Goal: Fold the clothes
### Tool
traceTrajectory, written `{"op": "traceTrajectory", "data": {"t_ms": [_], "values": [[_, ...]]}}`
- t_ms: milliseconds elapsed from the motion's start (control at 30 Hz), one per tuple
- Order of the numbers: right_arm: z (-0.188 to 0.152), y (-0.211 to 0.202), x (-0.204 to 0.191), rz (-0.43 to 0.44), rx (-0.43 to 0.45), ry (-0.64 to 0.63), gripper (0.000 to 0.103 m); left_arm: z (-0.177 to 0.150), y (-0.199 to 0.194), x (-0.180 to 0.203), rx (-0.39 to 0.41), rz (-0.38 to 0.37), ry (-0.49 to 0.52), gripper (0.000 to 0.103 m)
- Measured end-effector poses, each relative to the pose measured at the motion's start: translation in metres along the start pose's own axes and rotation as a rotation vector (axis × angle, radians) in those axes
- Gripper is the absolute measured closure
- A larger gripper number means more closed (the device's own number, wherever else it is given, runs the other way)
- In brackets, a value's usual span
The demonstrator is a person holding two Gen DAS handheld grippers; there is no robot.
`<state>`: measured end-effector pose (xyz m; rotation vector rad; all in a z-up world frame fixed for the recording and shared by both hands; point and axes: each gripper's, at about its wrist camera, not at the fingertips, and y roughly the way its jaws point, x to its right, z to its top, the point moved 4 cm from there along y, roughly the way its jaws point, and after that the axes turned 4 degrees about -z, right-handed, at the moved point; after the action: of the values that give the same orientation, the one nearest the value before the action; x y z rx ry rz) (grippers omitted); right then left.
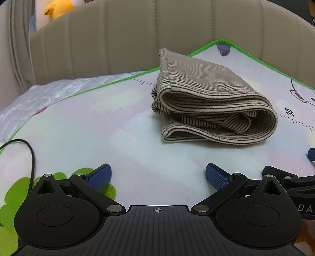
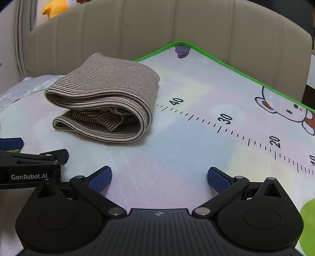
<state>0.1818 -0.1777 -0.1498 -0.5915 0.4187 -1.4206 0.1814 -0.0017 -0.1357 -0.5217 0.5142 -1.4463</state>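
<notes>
One piece of clothing is in play: a single striped garment [image 1: 212, 106], beige with thin dark lines, lying folded into a thick bundle of several layers on a printed mat [image 1: 118, 137]. The bundle sits toward the mat's far edge, close to the far corner with its green border, and its rolled fold faces the ruler scale printed along the mat's right side; from the right wrist view the garment [image 2: 106, 98] lies just short of the mark reading 40. Nothing touches it. There are two grippers, both well back from the garment near the mat's near edge, side by side. The left gripper [image 1: 158, 176] has its two blue-padded fingers [image 1: 100, 176] spread wide with only bare mat between them, holding nothing. The right gripper [image 2: 159, 178] is likewise spread wide and holds nothing, its two blue pads [image 2: 218, 180] hovering over the pale surface. Each camera catches part of the other gripper at its frame edge. One thin black cable [image 1: 29, 157] loops over the mat's left edge. Behind the mat stands one beige padded headboard [image 1: 137, 39] with vertical seams, and one yellow plush toy [image 1: 57, 8] shows above its left end. A crinkled white covering [image 1: 39, 98] lies beyond the mat's left border. Cartoon animal prints decorate the mat's far and right edges.
</notes>
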Motion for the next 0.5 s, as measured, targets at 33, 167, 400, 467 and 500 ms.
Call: {"op": "traceTrajectory", "data": {"t_ms": [33, 167, 400, 467, 500], "values": [[-0.0001, -0.0001, 0.0000, 0.000, 0.000, 0.001, 0.000, 0.0002, 0.0002, -0.0001, 0.000, -0.001, -0.002, 0.000], [-0.0012, -0.0011, -0.0007, 0.000, 0.001, 0.002, 0.000, 0.0007, 0.0012, 0.0002, 0.000, 0.000, 0.000, 0.000], [-0.0020, -0.0018, -0.0011, -0.001, 0.001, 0.002, 0.000, 0.0004, 0.0013, 0.0005, 0.002, 0.000, -0.001, 0.000], [-0.0017, -0.0015, -0.0009, 0.000, 0.001, 0.002, 0.000, 0.0001, 0.0010, 0.0009, 0.002, 0.000, -0.001, 0.000], [-0.0018, -0.0015, -0.0008, 0.000, 0.001, 0.002, 0.000, 0.0002, 0.0010, 0.0009, 0.002, 0.000, -0.001, 0.000]]}}
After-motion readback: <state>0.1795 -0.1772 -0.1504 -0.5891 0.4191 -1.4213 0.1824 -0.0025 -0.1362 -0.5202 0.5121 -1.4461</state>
